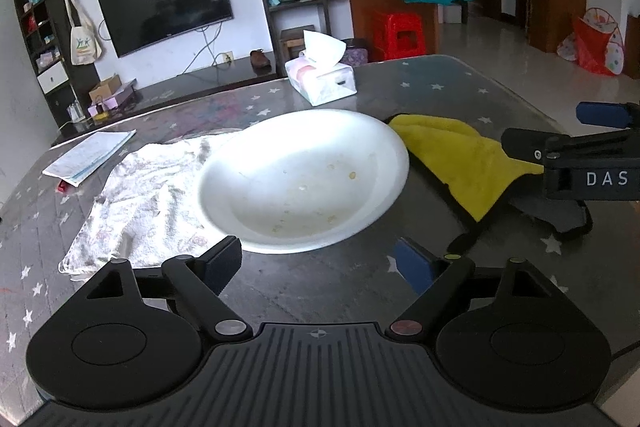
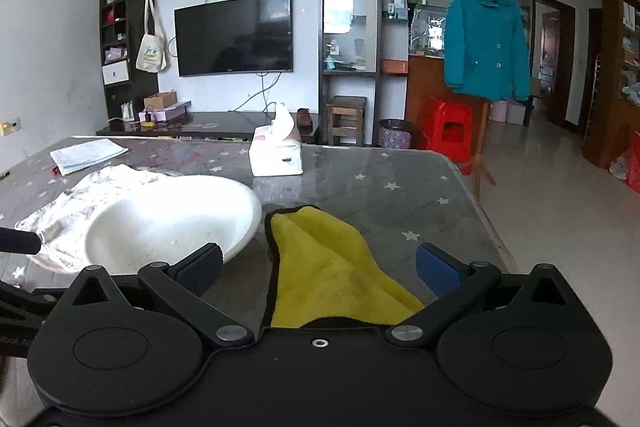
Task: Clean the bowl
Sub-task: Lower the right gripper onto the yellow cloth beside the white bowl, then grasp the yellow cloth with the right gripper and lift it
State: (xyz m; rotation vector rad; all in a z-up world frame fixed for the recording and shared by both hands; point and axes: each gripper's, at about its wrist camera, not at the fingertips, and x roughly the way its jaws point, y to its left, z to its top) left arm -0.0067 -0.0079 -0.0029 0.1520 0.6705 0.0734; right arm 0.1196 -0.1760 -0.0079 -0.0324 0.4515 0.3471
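Observation:
A white bowl (image 1: 304, 179) with small food specks inside rests on the starred table, partly on a white patterned towel (image 1: 148, 203). My left gripper (image 1: 318, 263) is open just short of the bowl's near rim, nothing between its fingers. A yellow cloth (image 1: 460, 155) lies to the right of the bowl. In the right wrist view the bowl (image 2: 168, 223) is at the left and the yellow cloth (image 2: 328, 267) lies between the wide-open fingers of my right gripper (image 2: 320, 267), pads apart from it. The right gripper's finger (image 1: 560, 151) reaches in over the cloth from the right.
A tissue box (image 1: 324, 79) stands behind the bowl. Papers (image 1: 88, 157) lie at the far left of the table (image 1: 440, 95). Its right edge drops to the floor, where a red stool (image 2: 450, 131) and a coat rack with a teal jacket (image 2: 486, 43) stand.

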